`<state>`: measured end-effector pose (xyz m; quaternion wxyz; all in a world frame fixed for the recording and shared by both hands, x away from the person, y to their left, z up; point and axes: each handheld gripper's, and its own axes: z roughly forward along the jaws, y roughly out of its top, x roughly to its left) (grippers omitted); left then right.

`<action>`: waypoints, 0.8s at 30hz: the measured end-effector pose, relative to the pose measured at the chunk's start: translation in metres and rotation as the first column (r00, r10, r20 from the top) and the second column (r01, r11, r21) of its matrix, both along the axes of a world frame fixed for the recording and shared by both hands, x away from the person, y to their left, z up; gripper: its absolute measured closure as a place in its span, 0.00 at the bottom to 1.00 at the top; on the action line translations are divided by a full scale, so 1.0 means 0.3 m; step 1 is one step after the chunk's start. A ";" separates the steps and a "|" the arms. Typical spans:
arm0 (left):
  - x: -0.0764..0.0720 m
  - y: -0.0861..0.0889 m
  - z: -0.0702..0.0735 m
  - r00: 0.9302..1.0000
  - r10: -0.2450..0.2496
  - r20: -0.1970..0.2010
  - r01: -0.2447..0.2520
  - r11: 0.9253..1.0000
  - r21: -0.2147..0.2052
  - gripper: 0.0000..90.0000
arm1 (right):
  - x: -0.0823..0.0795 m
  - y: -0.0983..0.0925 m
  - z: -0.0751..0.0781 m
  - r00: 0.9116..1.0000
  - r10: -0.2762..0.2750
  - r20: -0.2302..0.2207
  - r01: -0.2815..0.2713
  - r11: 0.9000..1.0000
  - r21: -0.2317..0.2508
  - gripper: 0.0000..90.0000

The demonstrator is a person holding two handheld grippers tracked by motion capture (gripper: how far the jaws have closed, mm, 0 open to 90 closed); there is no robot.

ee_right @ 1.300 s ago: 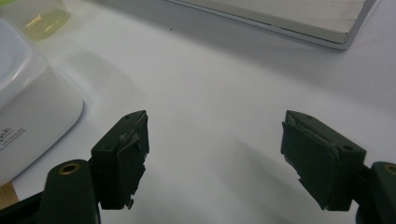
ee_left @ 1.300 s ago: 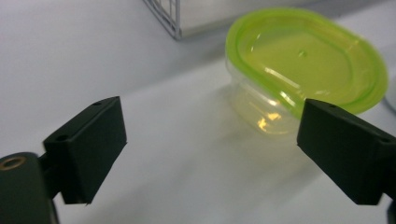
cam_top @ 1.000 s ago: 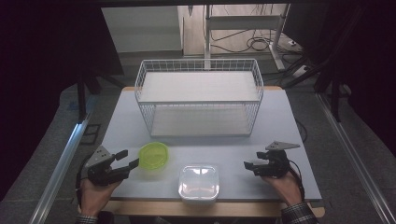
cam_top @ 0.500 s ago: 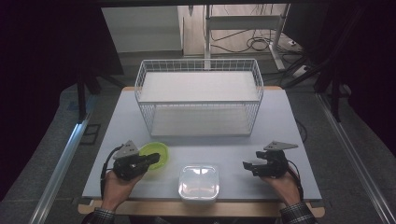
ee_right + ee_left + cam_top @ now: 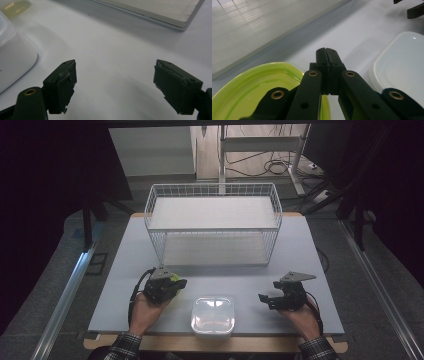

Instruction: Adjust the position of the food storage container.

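The left tongs (image 5: 176, 283) are sitting over the green dish (image 5: 259, 87) near the counter's (image 5: 310, 250) front left, jaws pressed fully together. Seen from the left gripper view, the shut jaws are lying just above the dish's near rim; whether the rim is pinched between them is hard to tell, since the linkage is covering it. The white square container (image 5: 213, 315) is resting just to the right of that dish, at the front edge. The right tongs (image 5: 262, 297) are hovering to the container's right, jaws having just been opening and now standing wide with nothing between them. The white wire basket (image 5: 214, 227) is standing well behind both.
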<state>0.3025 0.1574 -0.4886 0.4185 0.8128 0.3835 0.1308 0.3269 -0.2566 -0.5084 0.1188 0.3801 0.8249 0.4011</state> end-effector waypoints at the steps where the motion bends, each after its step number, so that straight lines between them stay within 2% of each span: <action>1: 0.000 0.000 0.000 1.000 0.000 0.000 0.000 1.000 0.000 1.00 | 0.000 0.000 0.000 1.000 0.000 0.000 0.000 1.000 0.000 0.21; 3: 0.007 -0.012 -0.006 1.000 -0.004 -0.007 0.004 1.000 0.023 1.00 | 0.000 0.001 -0.002 1.000 0.001 -0.008 -0.001 1.000 -0.002 0.21; 4: 0.011 -0.019 -0.015 1.000 -0.003 -0.017 0.004 0.998 0.057 1.00 | 0.000 0.001 -0.002 1.000 0.001 -0.009 -0.001 1.000 -0.001 0.21; 8: 0.011 -0.014 -0.022 1.000 0.009 -0.029 -0.007 0.998 0.069 1.00 | 0.000 0.000 -0.001 1.000 0.002 -0.006 -0.002 1.000 0.000 0.21; 11: 0.006 -0.003 -0.022 1.000 0.024 -0.015 -0.023 0.994 0.108 1.00 | -0.001 0.001 0.000 1.000 0.002 -0.006 -0.002 1.000 0.003 0.22; 13: 0.004 0.011 -0.027 0.999 0.035 -0.025 -0.032 0.994 0.100 1.00 | -0.001 0.001 0.001 1.000 0.003 -0.007 -0.003 1.000 0.003 0.22; 18: -0.007 0.056 -0.034 0.997 0.070 -0.030 -0.066 0.990 0.123 1.00 | -0.002 0.001 0.001 1.000 0.007 -0.001 -0.007 1.000 0.003 0.22; 21: -0.008 0.074 -0.035 0.996 0.086 -0.031 -0.082 0.990 0.113 1.00 | -0.002 0.001 0.002 1.000 0.007 -0.001 -0.007 1.000 0.003 0.22; 24: -0.021 0.066 -0.026 0.997 0.070 -0.016 -0.068 0.994 0.091 1.00 | -0.005 0.004 0.006 1.000 0.007 -0.001 -0.007 1.000 0.001 0.24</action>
